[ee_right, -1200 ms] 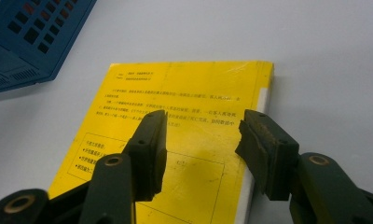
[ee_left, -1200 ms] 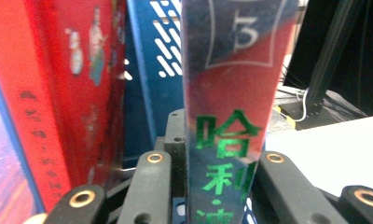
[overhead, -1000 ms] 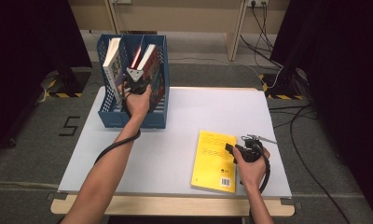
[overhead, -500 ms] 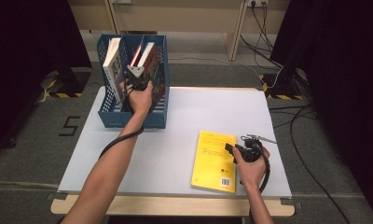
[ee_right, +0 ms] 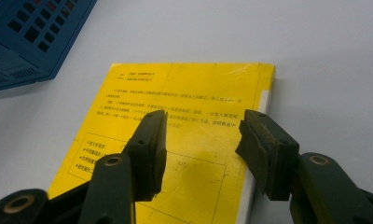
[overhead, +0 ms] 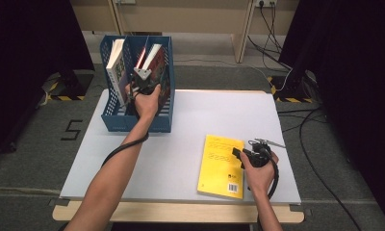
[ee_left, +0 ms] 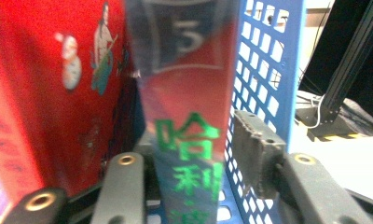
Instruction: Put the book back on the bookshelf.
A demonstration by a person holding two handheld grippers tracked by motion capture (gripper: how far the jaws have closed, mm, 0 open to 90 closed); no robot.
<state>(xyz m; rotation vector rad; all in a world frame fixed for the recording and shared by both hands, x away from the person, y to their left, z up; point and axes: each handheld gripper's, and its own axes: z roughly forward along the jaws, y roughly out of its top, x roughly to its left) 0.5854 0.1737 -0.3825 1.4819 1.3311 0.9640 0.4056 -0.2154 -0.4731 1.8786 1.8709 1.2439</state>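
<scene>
- Left gripper (overhead: 143, 82) is up at the far left, inside the blue file rack (overhead: 114, 122), and its jaws have just been opening. The red-spined book (ee_left: 189, 116) stands between them, but the pads look clear of it on both sides. That's a release.
- That book now stands upright in the rack's right-hand compartment, spine toward the gripper, beside another red-covered book (ee_left: 58, 84) on its left.
- Right gripper (ee_right: 201, 154) is at the near right, hanging over the yellow book (overhead: 222, 166) that lies flat on the white table (overhead: 181, 125). Jaws spread wide, gripping nothing, the right pad out past the book's edge.
- What could go wrong: if the left hand pulls back crooked, a pad could drag the freed book's spine and tip it against its neighbour, or lift it back out.
- The perforated wall sits just beside the right pad; I reckon a sideways pull would snag it and shove the whole rack.
- Over on the right, the yellow book lies flat. A pinch on its edge may catch only the cover, so it could flop open or slide toward the near edge of the table.
- Count: one rack, two grippers, one yellow book on the table. In the rack I make it three books: a white-covered book (overhead: 115, 62) in the left compartment, two in the right.
</scene>
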